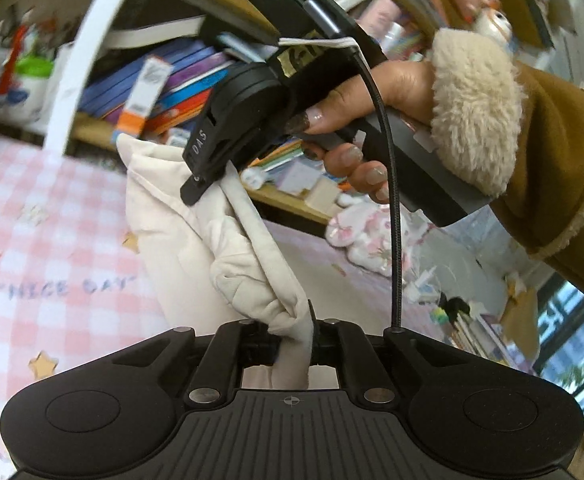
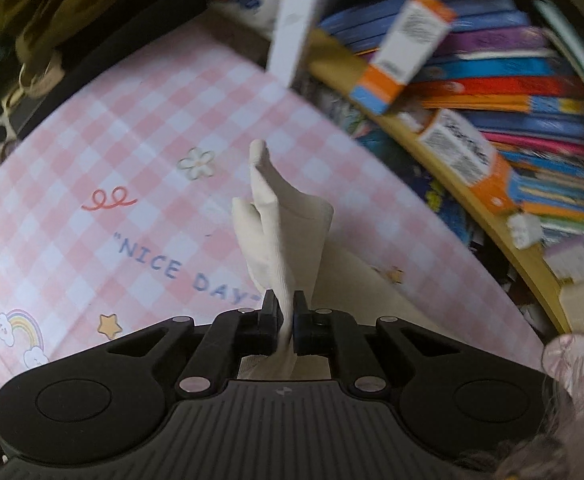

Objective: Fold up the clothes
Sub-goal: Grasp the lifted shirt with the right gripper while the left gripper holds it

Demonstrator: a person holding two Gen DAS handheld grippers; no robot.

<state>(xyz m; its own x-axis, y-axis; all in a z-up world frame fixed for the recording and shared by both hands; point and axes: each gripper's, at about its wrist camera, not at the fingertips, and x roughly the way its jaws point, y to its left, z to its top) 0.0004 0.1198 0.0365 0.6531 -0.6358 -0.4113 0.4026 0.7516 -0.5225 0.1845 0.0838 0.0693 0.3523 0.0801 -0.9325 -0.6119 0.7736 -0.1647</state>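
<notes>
Gripping one cream garment (image 1: 228, 240), both grippers' jaws; books (image 2: 511, 60) crowding shelf (image 2: 451, 184).

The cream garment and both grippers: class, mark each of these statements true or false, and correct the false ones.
1. The left gripper is shut on the cream garment. True.
2. The right gripper is open and holds nothing. False: it is shut on the cream cloth.
3. The pink checked cloth reads "NICE DAY". True.
4. The garment lies folded flat. False: it hangs bunched from the grippers.
5. The shelf beside the cloth holds only plates. False: it holds books.
</notes>
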